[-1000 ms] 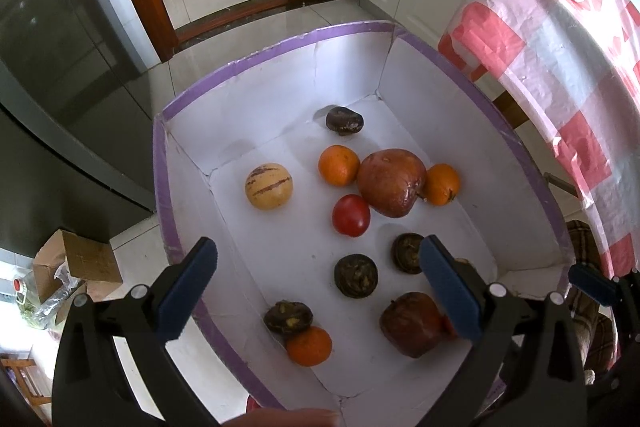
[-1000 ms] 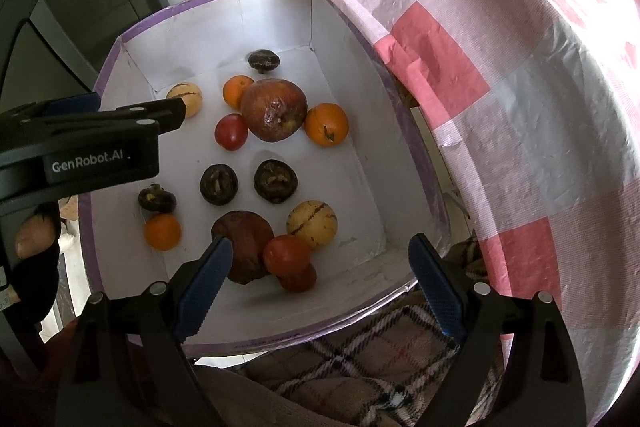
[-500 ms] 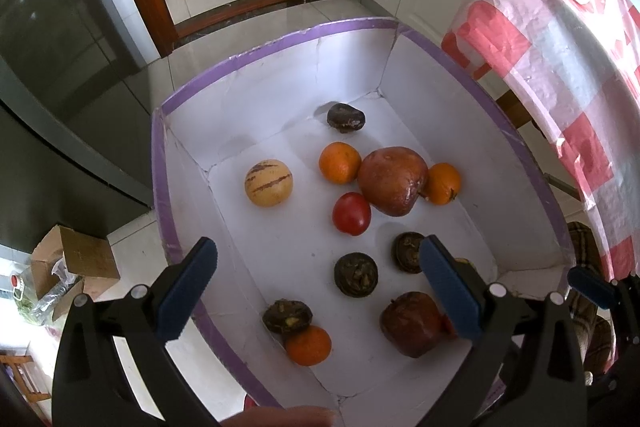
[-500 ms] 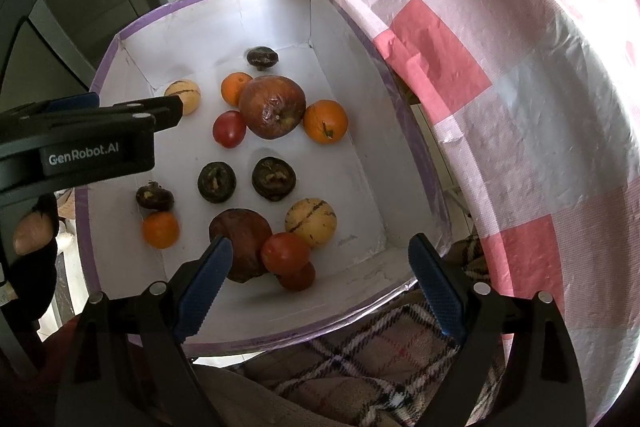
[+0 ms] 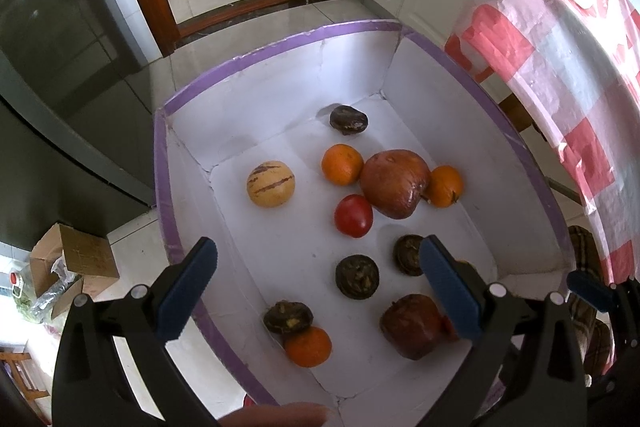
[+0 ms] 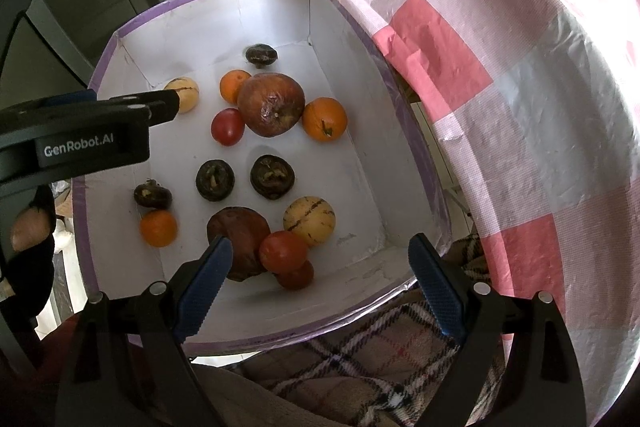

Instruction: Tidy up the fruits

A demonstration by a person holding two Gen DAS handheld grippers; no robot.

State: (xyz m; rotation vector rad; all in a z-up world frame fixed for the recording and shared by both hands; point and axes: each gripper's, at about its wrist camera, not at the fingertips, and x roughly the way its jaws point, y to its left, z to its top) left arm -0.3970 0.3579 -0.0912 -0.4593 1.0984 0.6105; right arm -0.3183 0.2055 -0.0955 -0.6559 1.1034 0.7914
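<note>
Left wrist view: the left gripper (image 5: pixel 316 283) and right gripper (image 6: pixel 320 285) hold the same station above the white box (image 5: pixel 280 99) as one second ago, fingers apart and empty. No fruit has shifted; the pomegranate (image 6: pixel 271 104), oranges and tomatoes lie mixed, so sorting has not begun.

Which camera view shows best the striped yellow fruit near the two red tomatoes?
The right wrist view: the striped yellow fruit lies whole beside the two red tomatoes. In the left wrist view, the left gripper, open, hides it almost entirely behind one finger.
</note>
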